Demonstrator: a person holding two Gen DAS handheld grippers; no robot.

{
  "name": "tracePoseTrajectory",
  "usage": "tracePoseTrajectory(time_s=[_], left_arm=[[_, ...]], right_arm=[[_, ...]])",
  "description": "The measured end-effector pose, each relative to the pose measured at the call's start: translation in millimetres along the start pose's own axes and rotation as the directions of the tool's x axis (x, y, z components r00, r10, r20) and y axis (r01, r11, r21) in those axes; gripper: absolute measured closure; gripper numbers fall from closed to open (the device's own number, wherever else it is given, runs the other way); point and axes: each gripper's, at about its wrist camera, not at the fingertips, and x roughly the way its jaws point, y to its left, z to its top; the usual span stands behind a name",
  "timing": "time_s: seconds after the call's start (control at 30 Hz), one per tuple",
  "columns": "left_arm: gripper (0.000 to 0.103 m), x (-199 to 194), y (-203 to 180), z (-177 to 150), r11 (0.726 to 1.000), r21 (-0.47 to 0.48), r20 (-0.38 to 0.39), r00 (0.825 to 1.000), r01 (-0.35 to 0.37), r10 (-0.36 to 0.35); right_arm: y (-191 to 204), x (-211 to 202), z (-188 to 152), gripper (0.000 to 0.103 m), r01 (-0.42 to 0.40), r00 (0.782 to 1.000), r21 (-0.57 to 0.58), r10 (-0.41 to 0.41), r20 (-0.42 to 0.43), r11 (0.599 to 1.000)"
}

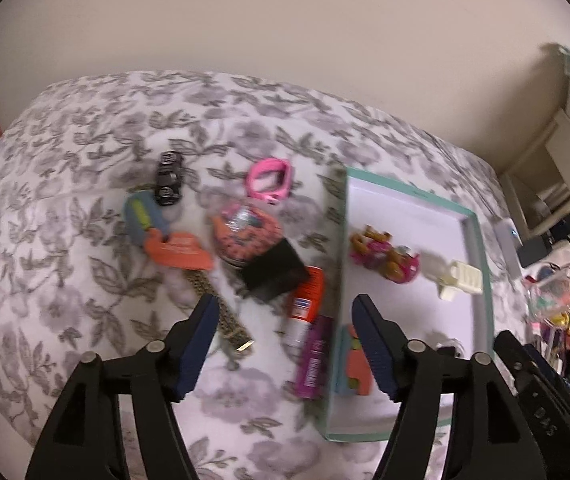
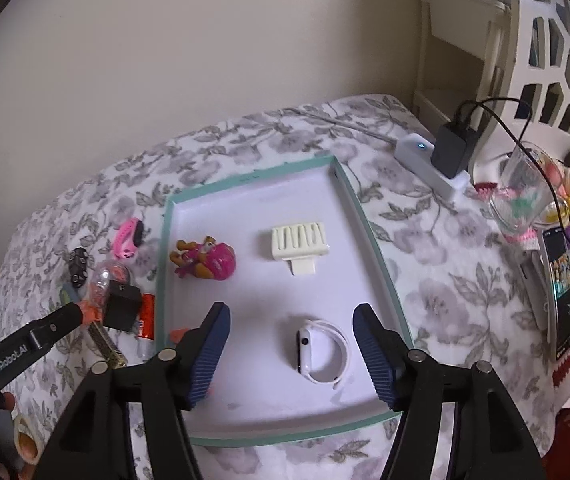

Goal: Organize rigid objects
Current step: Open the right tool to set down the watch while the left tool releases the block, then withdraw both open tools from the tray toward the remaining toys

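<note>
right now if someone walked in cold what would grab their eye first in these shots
The teal-rimmed white tray on the floral bedspread stands out first, holding a pink toy figure, a cream comb-like piece and a white smartwatch that sits between the open right gripper fingers. Left of the tray lies a jumble of loose items, including a black toy car and a pink band, beyond the open left gripper.

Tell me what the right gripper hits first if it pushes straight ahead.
Probably the white watch: it lies on the tray floor, centred between the right gripper's open fingers. Depth is unclear, so it may meet the bare tray floor just beyond.
</note>
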Motion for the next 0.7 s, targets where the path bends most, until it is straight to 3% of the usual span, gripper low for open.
tracePoseTrajectory(time_s=[0.17, 0.23, 0.43, 0.5, 0.57, 0.7], left_arm=[[0.025, 2.5, 6.5, -1.4, 1.0, -0.01, 0.018, 1.0, -0.015, 0.015], [0.018, 5.2, 5.3, -2.1, 1.0, -0.003, 0.018, 1.0, -0.024, 0.024], [0.017, 6.7, 3.8, -2.9, 0.999, 0.005, 0.027, 0.999, -0.046, 0.046], [0.014, 7.4, 7.0, -2.4, 0.999, -0.007, 0.026, 0.998, -0.05, 0.05], [0.005, 7.9, 10.8, -2.0, 0.998, -0.024, 0.024, 0.998, -0.054, 0.055], [0.004, 7.8, 19.3, -1.4, 0.997, -0.054, 0.03, 0.998, -0.06, 0.061]], right_arm=[[3.8, 0.3, -0.8, 0.025, -0.008, 1.0, -0.02, 0.009, 0.01, 1.0], [5.3, 1.7, -1.4, 0.021, -0.007, 1.0, -0.029, 0.007, 0.015, 1.0], [10.1, 2.8, -3.1, 0.012, -0.024, 0.999, -0.054, 0.025, 0.026, 0.998], [11.9, 2.2, -3.6, 0.004, -0.023, 0.999, -0.062, 0.025, 0.035, 0.998], [13.4, 1.2, -3.7, 0.003, -0.016, 0.999, -0.072, 0.019, 0.048, 0.997], [15.4, 2.0, -4.0, 0.0, -0.019, 0.998, -0.082, 0.024, 0.052, 0.996]])
